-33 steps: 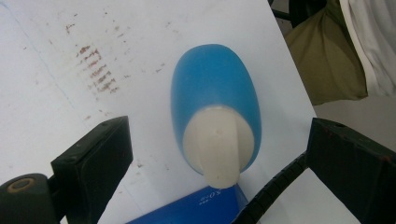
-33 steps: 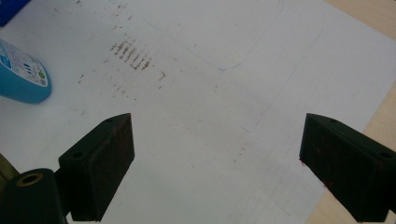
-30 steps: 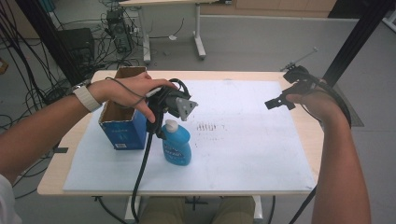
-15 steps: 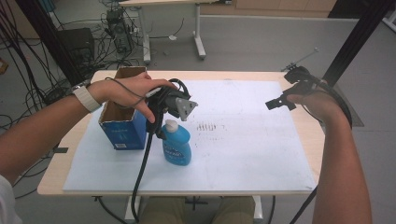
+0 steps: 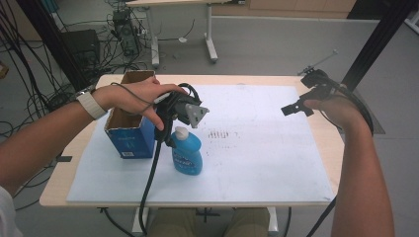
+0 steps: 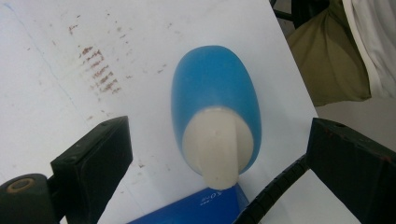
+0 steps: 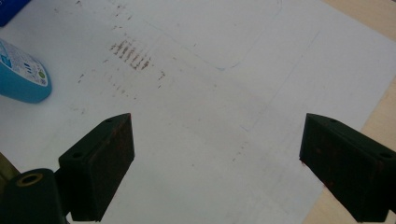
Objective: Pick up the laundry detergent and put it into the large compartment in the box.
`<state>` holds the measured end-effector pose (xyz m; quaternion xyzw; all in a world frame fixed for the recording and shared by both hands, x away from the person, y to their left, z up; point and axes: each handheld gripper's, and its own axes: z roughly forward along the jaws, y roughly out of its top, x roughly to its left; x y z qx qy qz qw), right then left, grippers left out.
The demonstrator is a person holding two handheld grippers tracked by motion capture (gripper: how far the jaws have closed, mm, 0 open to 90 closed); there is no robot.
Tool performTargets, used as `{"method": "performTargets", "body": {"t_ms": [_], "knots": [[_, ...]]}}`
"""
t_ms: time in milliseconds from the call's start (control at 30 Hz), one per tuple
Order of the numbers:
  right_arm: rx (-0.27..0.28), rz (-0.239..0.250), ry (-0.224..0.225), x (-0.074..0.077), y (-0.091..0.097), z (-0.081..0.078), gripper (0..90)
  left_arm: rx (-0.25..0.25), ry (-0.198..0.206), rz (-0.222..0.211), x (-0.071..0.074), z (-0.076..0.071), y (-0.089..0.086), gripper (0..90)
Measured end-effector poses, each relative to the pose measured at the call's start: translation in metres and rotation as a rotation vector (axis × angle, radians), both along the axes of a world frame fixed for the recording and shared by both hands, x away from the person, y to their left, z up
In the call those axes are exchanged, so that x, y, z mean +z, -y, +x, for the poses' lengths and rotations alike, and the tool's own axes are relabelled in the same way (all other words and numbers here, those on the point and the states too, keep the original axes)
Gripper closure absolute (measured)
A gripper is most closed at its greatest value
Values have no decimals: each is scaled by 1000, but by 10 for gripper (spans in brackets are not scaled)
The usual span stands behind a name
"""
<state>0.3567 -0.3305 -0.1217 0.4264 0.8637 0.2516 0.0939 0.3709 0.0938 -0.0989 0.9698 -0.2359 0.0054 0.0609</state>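
Risk first: blue bottle (image 5: pixel 187 153) upright on the white sheet (image 5: pixel 257 163) covering the tabletop (image 5: pixel 326 133), just beside the open blue box (image 5: pixel 129 133), white cap (image 6: pixel 218 148) pointing up. Left claw (image 5: pixel 190 116) poised directly above that cap, jaws spread wide to either side of it in the left gripper view, gripping nothing yet. Right claw (image 5: pixel 296 106) well apart over the far right of the sheet, jaws likewise spread, nothing between them.

Likely trouble from here:
- Narrow, smooth cap: closing on it alone could let the bottle swing or slip out on the lift. Safer lower down, on the blue shoulder.
- Off-centre descent: one jaw meeting the cap before the other would tip the bottle, probably toward the box or flat onto the sheet.
- Black cable (image 6: pixel 271 196) trailing between cap and one jaw in the left gripper view: could get pinched in the grip or drag against the bottle.
- Box standing so close: a jaw could snag its wall and shove it.
- No steadying help from the right claw at that distance.
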Motion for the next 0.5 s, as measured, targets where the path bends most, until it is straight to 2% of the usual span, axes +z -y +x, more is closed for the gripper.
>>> {"method": "performTargets", "body": {"t_ms": [500], "knots": [[4, 1, -4, -2, 0, 1, 103, -2, 9, -7, -4, -3, -1, 77]]}}
